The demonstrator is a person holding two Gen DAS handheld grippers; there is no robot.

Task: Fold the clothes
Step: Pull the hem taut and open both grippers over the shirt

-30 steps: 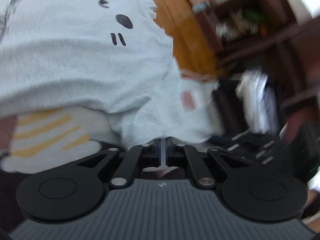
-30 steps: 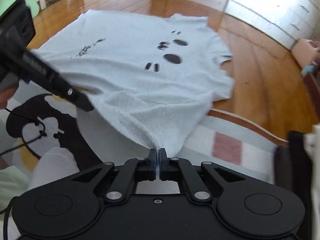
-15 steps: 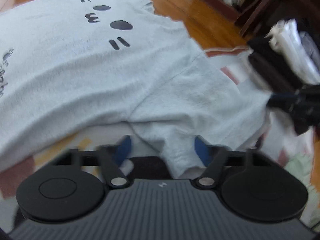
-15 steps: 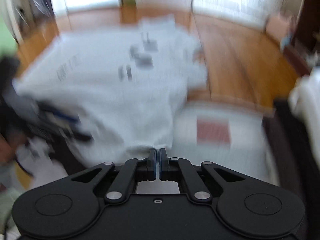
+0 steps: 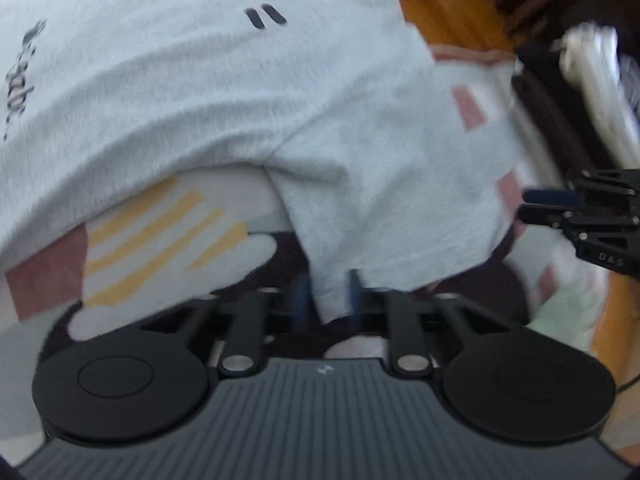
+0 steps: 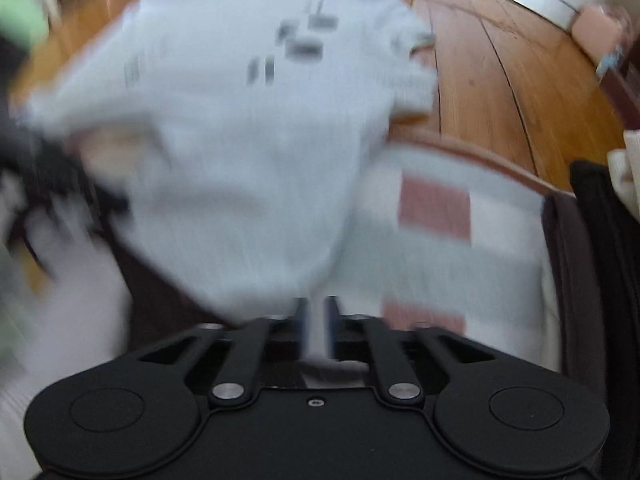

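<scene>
A light grey T-shirt (image 5: 200, 100) with a black cat-face print lies spread over the wooden floor and the rug. One lower corner of it lies between the parted jaws of my left gripper (image 5: 326, 300), which are opening, and the pads do not clamp it. My right gripper (image 5: 528, 205) shows at the right edge of the left wrist view, beside the shirt's other corner. The right wrist view is blurred. In it, the T-shirt (image 6: 248, 140) runs down into my right gripper (image 6: 316, 326), whose jaws are opening with cloth in the narrow gap.
A patterned rug (image 5: 152, 240) with pink, yellow and dark patches lies under the shirt's near half. A stack of folded clothes (image 5: 592, 80) and dark wooden furniture (image 5: 560, 0) stand to the right. Wooden floor (image 6: 500, 80) stretches beyond, and dark garments (image 6: 588, 240) lie at the right.
Both grippers were shut on the shirt's near edge; now both pairs of jaws stand apart. The shirt's near edge has sunk onto the rug.
</scene>
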